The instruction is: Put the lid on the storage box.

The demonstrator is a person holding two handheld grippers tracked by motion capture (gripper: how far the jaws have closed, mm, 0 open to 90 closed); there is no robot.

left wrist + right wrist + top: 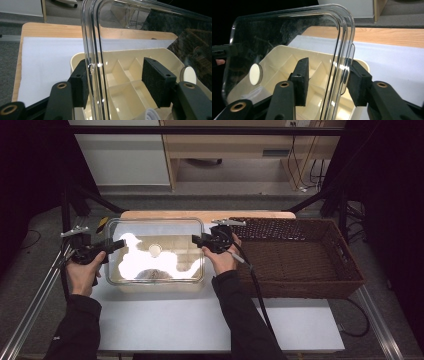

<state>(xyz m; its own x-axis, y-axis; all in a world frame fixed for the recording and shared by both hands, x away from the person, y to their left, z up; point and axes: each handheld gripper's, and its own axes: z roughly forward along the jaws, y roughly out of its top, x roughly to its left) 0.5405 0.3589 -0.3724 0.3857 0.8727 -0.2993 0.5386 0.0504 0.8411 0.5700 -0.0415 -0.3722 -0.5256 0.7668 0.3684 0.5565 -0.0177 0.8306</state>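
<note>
A clear plastic lid (172, 232) with a white round knob (155, 250) lies over a cream divided tray (125, 285) on the white table. My left gripper (117, 245) is at the lid's left edge and my right gripper (197, 240) at its right edge. In the left gripper view the lid's rim (91, 37) runs between the jaws of the left gripper (118, 82); one pad (80, 83) is beside it and the other stands well off. In the right gripper view the rim (342, 50) also passes between the spread jaws of the right gripper (329, 81). Both grippers are open.
A large dark wicker basket (300, 255) stands right of the tray, close to my right hand. A wooden board (200, 214) lies along the table's far edge. Bare white tabletop (200, 320) stretches in front of the tray. Strong glare covers the lid's middle.
</note>
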